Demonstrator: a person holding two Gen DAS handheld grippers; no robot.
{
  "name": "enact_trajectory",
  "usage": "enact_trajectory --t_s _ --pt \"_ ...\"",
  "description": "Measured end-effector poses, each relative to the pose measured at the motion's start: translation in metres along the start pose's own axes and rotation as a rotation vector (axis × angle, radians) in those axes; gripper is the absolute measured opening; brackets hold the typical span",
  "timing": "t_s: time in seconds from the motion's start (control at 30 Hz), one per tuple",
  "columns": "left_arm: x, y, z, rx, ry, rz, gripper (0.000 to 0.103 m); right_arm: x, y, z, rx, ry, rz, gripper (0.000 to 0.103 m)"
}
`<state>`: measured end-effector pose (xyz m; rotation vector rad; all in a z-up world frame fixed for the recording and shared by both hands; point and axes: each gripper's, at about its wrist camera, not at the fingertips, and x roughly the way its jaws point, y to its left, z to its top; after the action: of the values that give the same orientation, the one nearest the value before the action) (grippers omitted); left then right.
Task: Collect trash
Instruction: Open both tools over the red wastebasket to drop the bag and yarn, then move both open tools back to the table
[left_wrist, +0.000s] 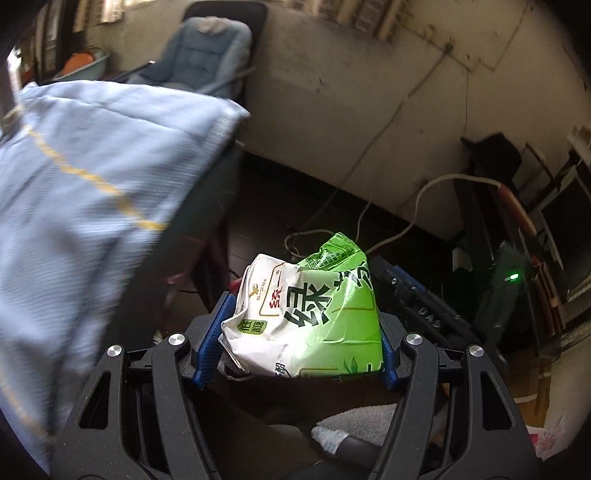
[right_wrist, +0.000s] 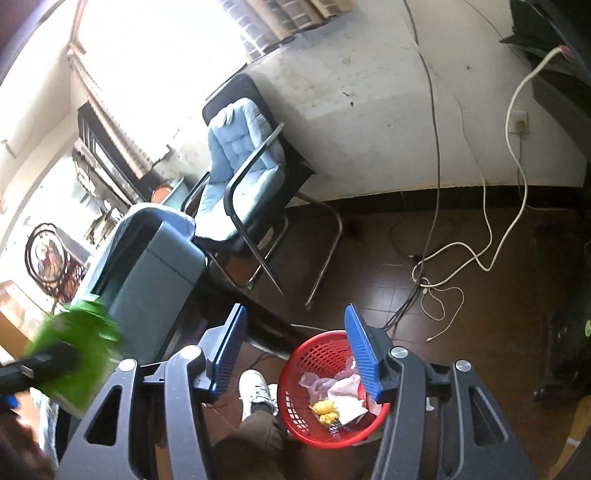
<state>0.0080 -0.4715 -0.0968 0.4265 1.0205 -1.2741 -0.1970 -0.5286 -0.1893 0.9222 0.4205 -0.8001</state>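
My left gripper (left_wrist: 301, 332) is shut on a crumpled green and white drink carton (left_wrist: 306, 317) and holds it in the air above the dark floor. The carton also shows as a green blur at the left edge of the right wrist view (right_wrist: 74, 350). My right gripper (right_wrist: 295, 354) is open and empty, high above a red mesh trash basket (right_wrist: 295, 424) on the floor. The basket holds crumpled white paper (right_wrist: 345, 398) and yellow scraps (right_wrist: 325, 411).
A table with a light blue cloth (left_wrist: 81, 192) fills the left. A black chair with a blue cushion (right_wrist: 240, 162) stands by the wall. Cables (right_wrist: 461, 258) lie on the brown tile floor. A person's leg and white shoe (right_wrist: 255, 395) are beside the basket.
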Motion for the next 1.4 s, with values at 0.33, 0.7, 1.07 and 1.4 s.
enact_trajectory --t_s 0.33,0.7,1.07,1.4 --pt "0.046 -0.020 0.007 0.037 0.053 0.033 0.077 0.001 -0.023 0.004 0.085 0.014 0.022 0.056" --pt "0.005 -0.018 0.004 0.041 -0.036 0.089 0.086 -0.003 0.000 0.000 0.030 0.022 0.047 0.059" --pt "-0.056 0.003 -0.005 -0.008 -0.130 0.147 0.090 -0.026 0.039 0.002 -0.143 -0.001 -0.073 0.080" --pt "-0.121 0.039 -0.023 -0.058 -0.214 0.303 0.095 -0.078 0.079 0.003 -0.246 -0.141 -0.008 0.096"
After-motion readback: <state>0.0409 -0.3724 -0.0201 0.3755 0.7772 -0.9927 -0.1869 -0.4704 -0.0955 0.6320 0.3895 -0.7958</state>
